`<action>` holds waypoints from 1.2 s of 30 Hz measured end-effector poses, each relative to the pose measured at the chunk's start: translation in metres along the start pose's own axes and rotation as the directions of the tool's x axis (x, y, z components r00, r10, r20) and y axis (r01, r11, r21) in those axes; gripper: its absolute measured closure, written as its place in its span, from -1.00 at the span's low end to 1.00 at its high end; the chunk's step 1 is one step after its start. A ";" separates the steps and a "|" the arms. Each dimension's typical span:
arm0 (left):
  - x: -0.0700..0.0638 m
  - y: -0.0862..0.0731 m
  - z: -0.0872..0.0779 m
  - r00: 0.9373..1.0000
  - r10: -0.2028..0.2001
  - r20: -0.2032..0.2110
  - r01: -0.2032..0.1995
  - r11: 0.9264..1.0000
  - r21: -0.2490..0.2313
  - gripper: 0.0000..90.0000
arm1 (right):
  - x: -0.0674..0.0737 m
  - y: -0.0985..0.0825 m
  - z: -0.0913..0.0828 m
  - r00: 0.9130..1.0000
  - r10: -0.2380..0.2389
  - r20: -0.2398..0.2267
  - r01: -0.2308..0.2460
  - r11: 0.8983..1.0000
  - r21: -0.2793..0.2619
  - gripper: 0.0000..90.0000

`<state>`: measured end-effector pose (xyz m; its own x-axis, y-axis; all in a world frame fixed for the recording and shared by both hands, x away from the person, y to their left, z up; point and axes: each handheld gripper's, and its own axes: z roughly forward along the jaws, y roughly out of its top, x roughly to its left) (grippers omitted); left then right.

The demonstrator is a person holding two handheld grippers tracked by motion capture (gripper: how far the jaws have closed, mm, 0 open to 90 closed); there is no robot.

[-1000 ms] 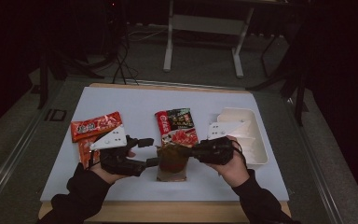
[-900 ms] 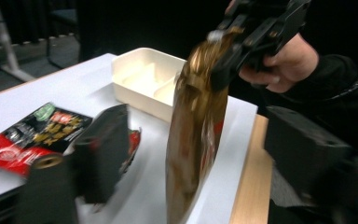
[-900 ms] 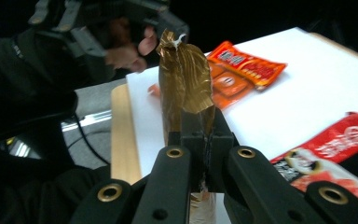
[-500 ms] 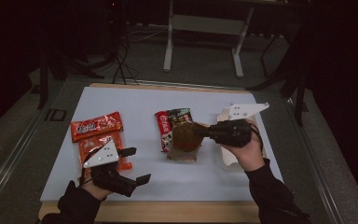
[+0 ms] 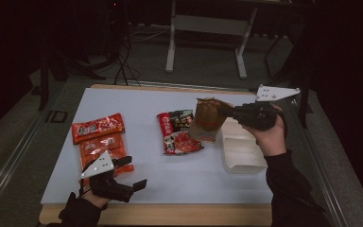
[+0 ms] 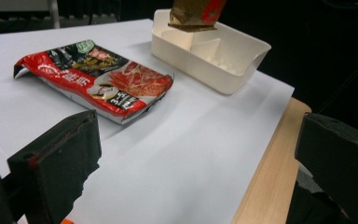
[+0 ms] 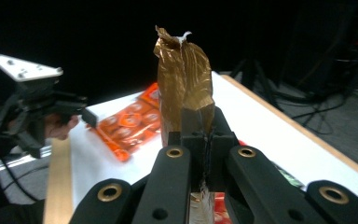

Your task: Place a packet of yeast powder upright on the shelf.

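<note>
My right gripper [image 5: 228,112] is shut on a crinkled brown-gold packet [image 5: 208,118], which hangs in the air over the left edge of the white tray [image 5: 246,153]. In the right gripper view the packet [image 7: 184,79] stands up out of the shut right gripper [image 7: 204,135]. Low at the table's front left, my left gripper [image 5: 133,173] is open; its jaws have just been opening and nothing is between them. In the left gripper view, bare white table lies between the wide jaws of the left gripper [image 6: 198,163]. The packet [image 6: 193,11] hangs over the tray [image 6: 214,70] farther off.
A red-and-black snack packet [image 5: 179,132] lies flat mid-table, left of the tray. Two orange-red packets [image 5: 98,127] lie at the left, the nearer one [image 5: 99,149] just behind the left gripper. The wooden front edge [image 5: 170,215] runs below the white mat.
The right gripper has carried the brown packet up and to the right, to the tray. The left gripper has come off the packet, drawn back to the front left, sunk and opened.
</note>
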<state>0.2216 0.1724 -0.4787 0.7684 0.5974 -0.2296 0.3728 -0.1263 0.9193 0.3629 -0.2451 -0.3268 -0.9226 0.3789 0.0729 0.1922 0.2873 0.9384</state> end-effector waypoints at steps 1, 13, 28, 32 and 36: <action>0.000 0.000 0.000 1.000 0.000 0.000 0.000 1.000 0.000 -0.98 | 0.000 0.000 0.000 1.000 0.000 0.000 0.000 1.000 0.000 0.99; 0.008 -0.012 0.006 1.000 -0.011 -0.010 0.011 1.000 -0.015 -0.98 | -0.048 0.004 -0.022 0.994 0.005 0.112 -0.013 0.998 0.063 0.99; 0.010 -0.018 0.009 1.000 -0.016 -0.004 0.016 1.000 -0.012 -0.98 | -0.090 -0.004 -0.037 0.985 -0.049 0.168 0.040 0.998 0.055 0.98; 0.010 -0.018 0.009 1.000 -0.014 0.001 0.014 1.000 -0.014 -0.98 | -0.102 -0.009 -0.039 0.981 -0.068 0.180 0.056 0.996 0.067 0.98; 0.009 -0.018 0.009 1.000 -0.013 0.007 0.013 1.000 -0.011 -0.98 | -0.113 -0.015 -0.043 0.977 -0.056 0.204 0.044 0.997 0.064 0.98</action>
<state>0.2271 0.1727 -0.5004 0.7671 0.5936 -0.2434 0.3767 -0.1096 0.9198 0.4497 -0.3303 -0.3348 -0.8441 0.5338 -0.0505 0.1723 0.3592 0.9172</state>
